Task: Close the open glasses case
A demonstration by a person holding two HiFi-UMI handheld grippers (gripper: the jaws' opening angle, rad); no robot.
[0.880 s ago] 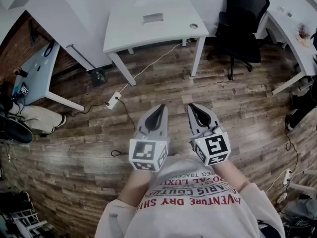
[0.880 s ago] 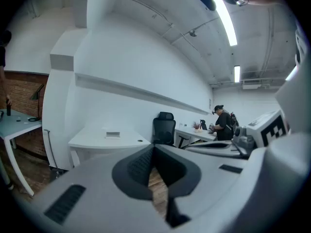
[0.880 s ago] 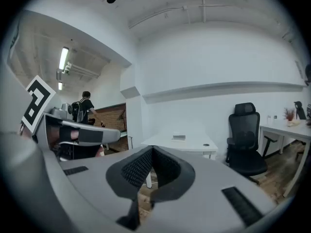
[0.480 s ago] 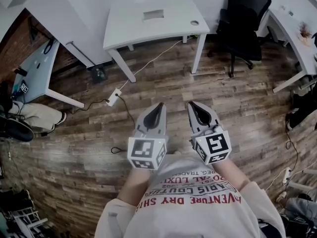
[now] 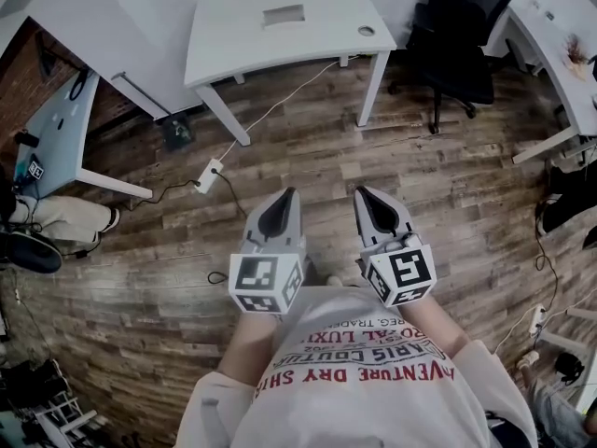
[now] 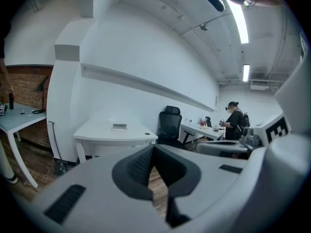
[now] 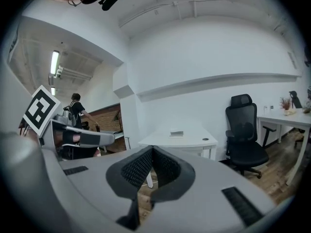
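A small grey rectangular case (image 5: 284, 14) lies on a white desk (image 5: 233, 49) across the room; I cannot tell whether it is open. It also shows as a small flat case (image 6: 119, 126) in the left gripper view and as a pale case (image 7: 176, 133) in the right gripper view. My left gripper (image 5: 282, 197) and right gripper (image 5: 366, 195) are held side by side at waist height over the wooden floor, well short of the desk. The jaws of the left gripper (image 6: 154, 149) and of the right gripper (image 7: 152, 152) meet at the tips with nothing between them.
A black office chair (image 5: 457, 40) stands right of the desk. A power strip (image 5: 209, 175) and its cable lie on the floor ahead. Another white desk (image 5: 560, 54) is at the far right, a pale blue table (image 5: 56, 147) at the left. A person (image 6: 235, 123) stands in the background.
The desk has slid up and left in the head view and both grippers sit a little lower; the left one has dropped slightly more. Both stay shut.
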